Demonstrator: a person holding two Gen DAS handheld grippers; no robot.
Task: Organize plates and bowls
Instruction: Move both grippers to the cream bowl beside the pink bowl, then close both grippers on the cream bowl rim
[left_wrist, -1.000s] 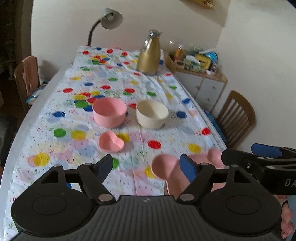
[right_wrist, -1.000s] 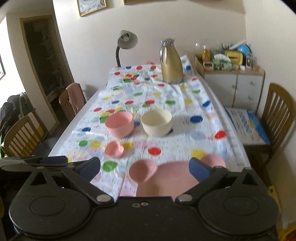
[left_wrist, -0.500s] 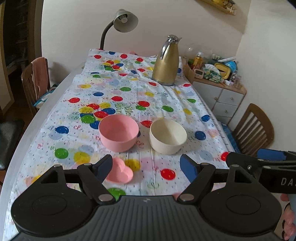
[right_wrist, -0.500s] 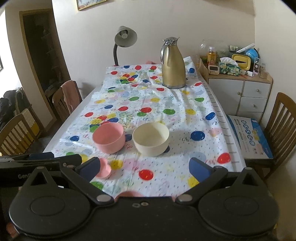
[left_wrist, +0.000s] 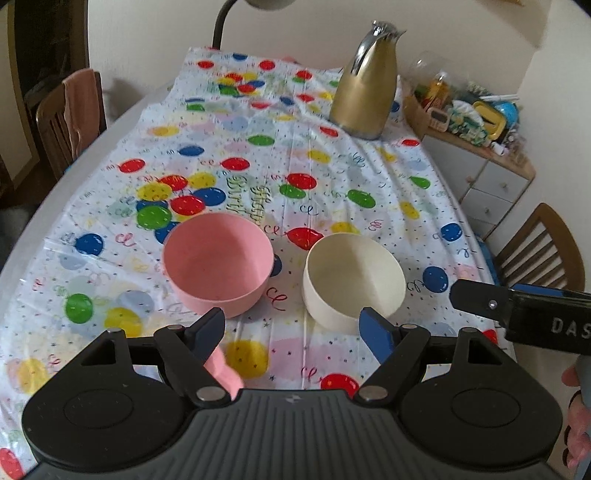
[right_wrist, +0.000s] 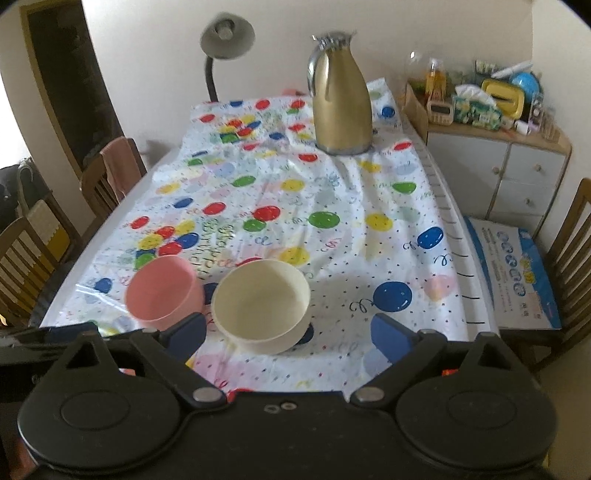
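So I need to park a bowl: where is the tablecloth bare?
Free: the wide stretch between the two bowls and the gold jug, and right of the cream bowl toward the table edge. Crowded: around the pink bowl, with a small pink dish just in front.

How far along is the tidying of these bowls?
Barely begun, it seems. Done: nothing looks stacked; the pink bowl and cream bowl sit apart on the tablecloth. In hand: nothing; the left hand-held gripper is open and empty, and the right one, facing the cream bowl, is closing slightly, also empty. Left: gathering both bowls and the small pink dish.
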